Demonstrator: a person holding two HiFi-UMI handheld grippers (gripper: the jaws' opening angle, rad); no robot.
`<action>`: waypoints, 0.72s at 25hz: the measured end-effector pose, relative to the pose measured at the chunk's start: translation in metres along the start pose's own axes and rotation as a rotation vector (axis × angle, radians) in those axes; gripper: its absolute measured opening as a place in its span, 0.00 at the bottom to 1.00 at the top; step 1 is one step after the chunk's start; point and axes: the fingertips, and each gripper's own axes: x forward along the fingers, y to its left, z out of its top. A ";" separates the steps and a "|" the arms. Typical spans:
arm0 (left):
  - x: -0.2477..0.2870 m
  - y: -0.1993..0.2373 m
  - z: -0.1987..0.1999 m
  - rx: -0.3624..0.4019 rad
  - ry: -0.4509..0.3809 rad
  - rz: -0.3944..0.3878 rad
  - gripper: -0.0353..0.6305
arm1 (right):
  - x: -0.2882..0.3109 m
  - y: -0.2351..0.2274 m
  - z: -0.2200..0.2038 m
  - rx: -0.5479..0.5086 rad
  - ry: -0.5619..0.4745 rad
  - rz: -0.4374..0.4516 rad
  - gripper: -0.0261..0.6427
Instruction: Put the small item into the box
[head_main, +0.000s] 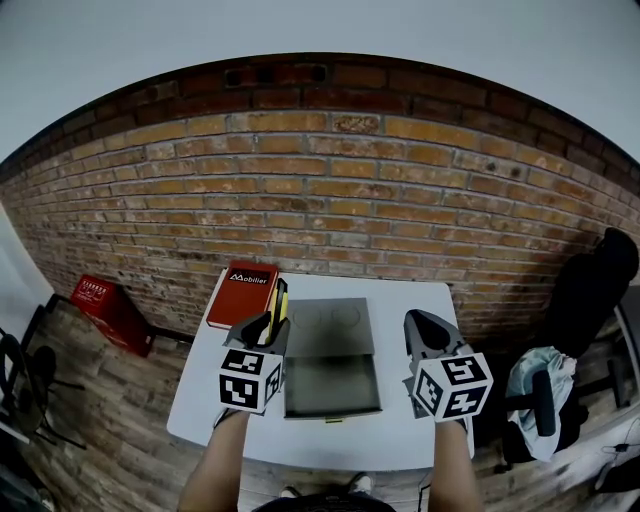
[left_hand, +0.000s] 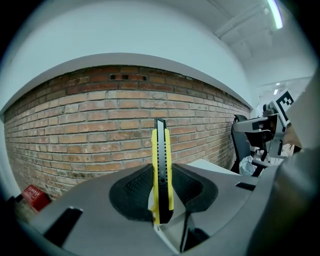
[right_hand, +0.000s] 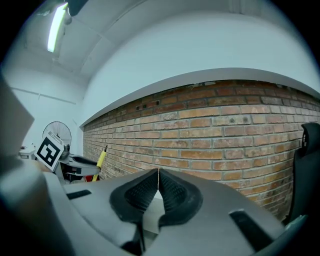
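My left gripper (head_main: 268, 328) is shut on a yellow and black utility knife (head_main: 280, 300), which stands upright between the pads (left_hand: 161, 170). It hovers just left of an open grey box (head_main: 330, 388) whose lid (head_main: 333, 322) lies back toward the wall. The box sits mid-table and looks empty. My right gripper (head_main: 424, 326) hangs at the box's right side, its jaws shut together with nothing between them (right_hand: 158, 181). From the right gripper view the knife (right_hand: 101, 159) shows far off at the left.
The white table (head_main: 400, 440) stands against a brick wall (head_main: 330, 180). A red book (head_main: 243, 293) lies at the table's back left corner. A red crate (head_main: 108, 305) is on the floor to the left. A black chair with cloth (head_main: 555, 385) stands to the right.
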 end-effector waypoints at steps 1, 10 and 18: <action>0.002 -0.002 0.000 0.002 0.003 0.000 0.25 | 0.000 -0.002 0.000 0.001 -0.001 0.002 0.07; 0.010 -0.013 -0.002 0.049 0.041 -0.040 0.25 | -0.001 -0.005 0.000 -0.001 -0.005 0.011 0.07; 0.019 -0.027 -0.017 0.105 0.126 -0.127 0.25 | -0.008 -0.007 -0.005 0.001 0.003 0.008 0.07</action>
